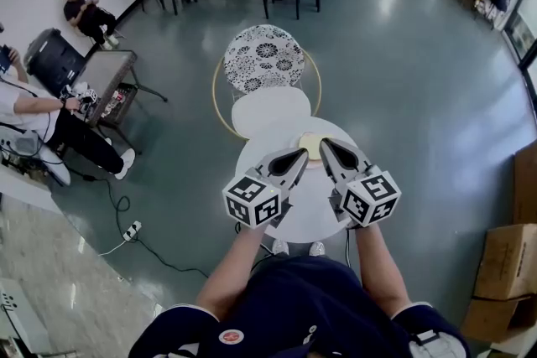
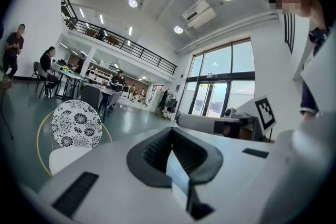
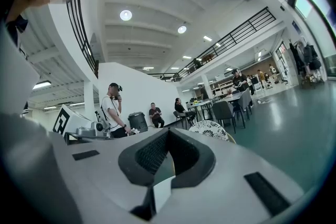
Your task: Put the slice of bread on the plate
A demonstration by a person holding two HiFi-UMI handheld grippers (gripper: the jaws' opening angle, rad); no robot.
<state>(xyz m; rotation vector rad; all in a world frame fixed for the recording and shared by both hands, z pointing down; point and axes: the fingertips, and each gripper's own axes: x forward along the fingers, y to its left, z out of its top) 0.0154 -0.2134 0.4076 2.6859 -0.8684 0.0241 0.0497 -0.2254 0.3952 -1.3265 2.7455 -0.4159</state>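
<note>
- While your left gripper (image 1: 300, 155) and right gripper (image 1: 325, 147) hover closed and empty, the bread slice (image 1: 310, 148) lies at twelve o'clock.
- Confirm whether a plate underlies it; from these views that's unclear.

The floor (image 1: 403, 71) is smooth and glossy, mirroring the lights; the round table (image 1: 306, 214) has a matt white top. The far chair (image 1: 264, 56) has a patterned cloth back inside a thin gold metal hoop (image 1: 216, 96). The left gripper (image 1: 300, 155) and right gripper (image 1: 329, 147) have matt pale plastic shells with black ribbed pads (image 2: 157, 150), and the boxes (image 1: 508, 260) at right are brown cardboard.
</note>
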